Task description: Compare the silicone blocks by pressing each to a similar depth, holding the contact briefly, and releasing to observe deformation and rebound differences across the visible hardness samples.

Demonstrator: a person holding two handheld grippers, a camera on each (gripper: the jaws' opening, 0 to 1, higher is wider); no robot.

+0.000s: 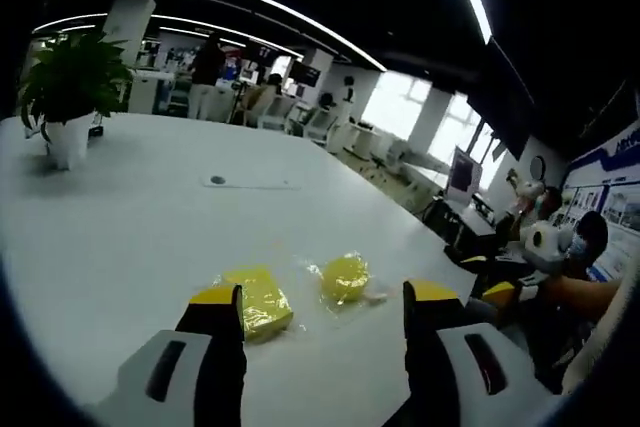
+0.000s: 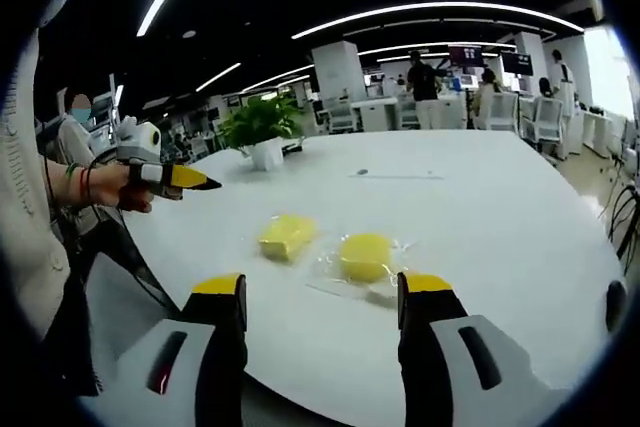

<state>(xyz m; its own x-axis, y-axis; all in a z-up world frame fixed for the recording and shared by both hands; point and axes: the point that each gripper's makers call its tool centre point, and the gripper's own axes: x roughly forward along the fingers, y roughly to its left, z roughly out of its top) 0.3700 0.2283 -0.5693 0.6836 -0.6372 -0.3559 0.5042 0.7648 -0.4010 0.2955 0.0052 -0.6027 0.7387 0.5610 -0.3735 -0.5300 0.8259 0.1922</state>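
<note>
Two yellow silicone blocks lie side by side on the white table (image 1: 120, 247), each on or in clear plastic film. The squarish block (image 1: 258, 301) (image 2: 287, 235) is just ahead of my left gripper's left jaw. The round block (image 1: 345, 275) (image 2: 366, 255) sits beside it. My left gripper (image 1: 325, 297) hovers open just short of both blocks and touches neither. My right gripper (image 2: 323, 285) is open too, over the table edge (image 2: 300, 367), a short way back from the blocks. A hand holds the left gripper (image 2: 175, 177) off the table's left side.
A potted plant (image 1: 70, 77) (image 2: 262, 122) in a white pot stands at the table's far end. A flat cable cover (image 1: 250, 182) (image 2: 395, 175) lies mid-table. Office chairs (image 2: 545, 117), desks and standing people are beyond the table.
</note>
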